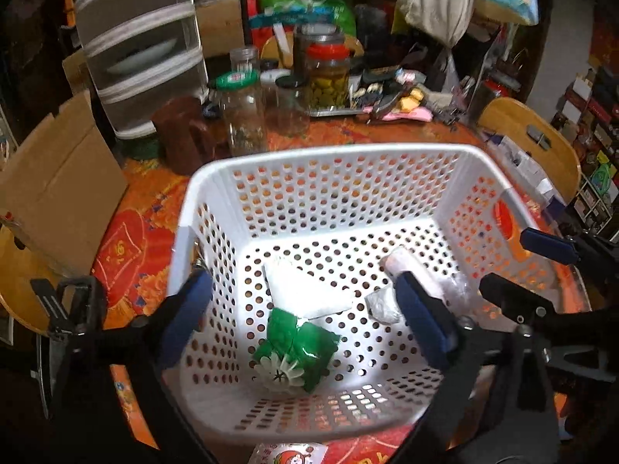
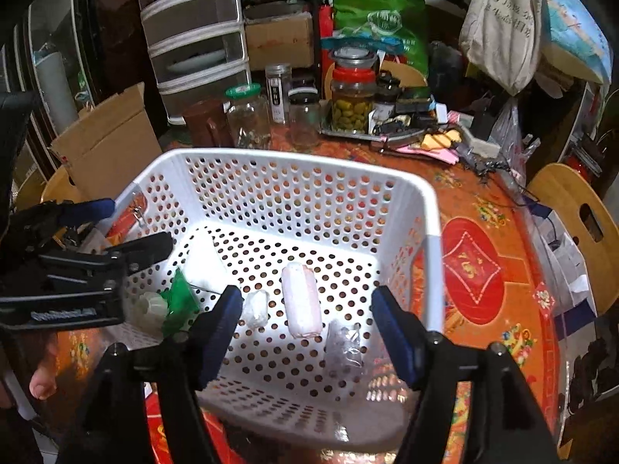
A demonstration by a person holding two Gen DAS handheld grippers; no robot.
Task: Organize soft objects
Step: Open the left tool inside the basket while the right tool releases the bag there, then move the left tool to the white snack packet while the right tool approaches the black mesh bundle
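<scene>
A white perforated basket (image 1: pixel 325 154) (image 2: pixel 294 158) stands on the orange patterned table. Inside lie a green packet with a white flower-shaped piece (image 1: pixel 298 352) (image 2: pixel 178 301), a white folded cloth (image 1: pixel 305 290), a pink-white roll (image 2: pixel 300 301) (image 1: pixel 410 266), a small crumpled clear packet (image 2: pixel 256 308) (image 1: pixel 381 303) and a clear plastic wrap (image 2: pixel 344 344). My left gripper (image 1: pixel 305 321) is open and empty above the basket's near left part. My right gripper (image 2: pixel 307 332) is open and empty above the roll. Each gripper shows in the other's view: the right one (image 1: pixel 534 270), the left one (image 2: pixel 127 228).
Glass jars (image 1: pixel 247 116) and a jar of green olives (image 1: pixel 327 77) stand behind the basket with a tray of small items. A plastic drawer unit (image 1: pixel 143 46) and cardboard (image 1: pixel 58 181) are at the left. Wooden chairs (image 2: pixel 576 224) flank the table. A printed packet (image 1: pixel 286 454) lies at the near edge.
</scene>
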